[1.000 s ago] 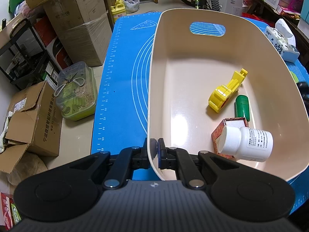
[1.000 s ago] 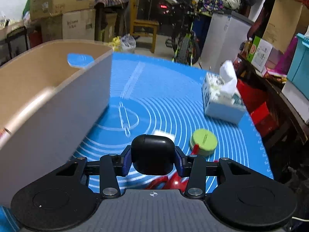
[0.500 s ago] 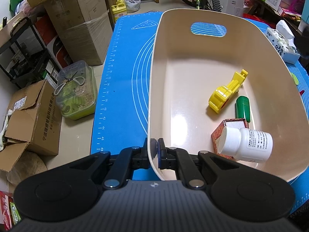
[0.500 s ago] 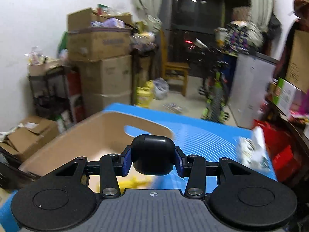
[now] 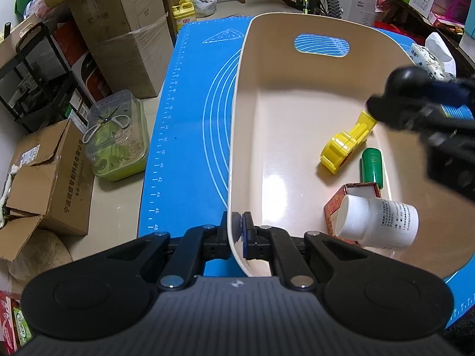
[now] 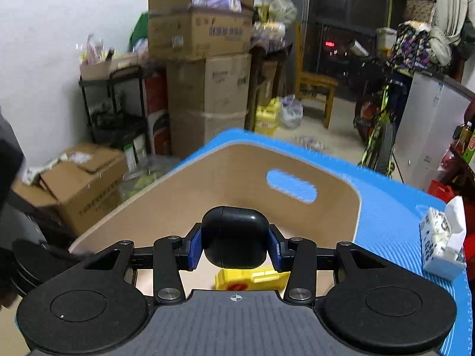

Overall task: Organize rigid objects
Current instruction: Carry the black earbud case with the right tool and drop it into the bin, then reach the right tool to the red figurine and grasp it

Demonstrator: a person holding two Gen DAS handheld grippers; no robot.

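Note:
A beige bin (image 5: pixel 297 95) stands on the blue mat (image 5: pixel 190 118). My left gripper (image 5: pixel 237 231) is shut on the bin's near rim, one finger outside and one inside. Inside the bin lie a yellow toy (image 5: pixel 344 145), a green cylinder (image 5: pixel 371 166), a small red box (image 5: pixel 335 204) and a white bottle (image 5: pixel 377 222). My right gripper (image 6: pixel 235 247) is shut on a black earbud case (image 6: pixel 234 240) and hangs over the bin (image 6: pixel 178 207), above the yellow toy (image 6: pixel 252 279). From the left wrist view that gripper (image 5: pixel 415 95) enters at the right with the black case (image 5: pixel 406 80).
A tissue box (image 6: pixel 442 237) sits on the mat (image 6: pixel 392 222) right of the bin. Cardboard boxes (image 5: pixel 118 29) and a clear container with a green base (image 5: pixel 117 139) stand on the floor to the left. A bicycle (image 6: pixel 380 136) and a wooden chair (image 6: pixel 314 89) are behind.
My right gripper, carrying the black case, rose from beside the bin's right wall and moved left over the bin. It now shows in the left wrist view. The left gripper and bin stayed still.

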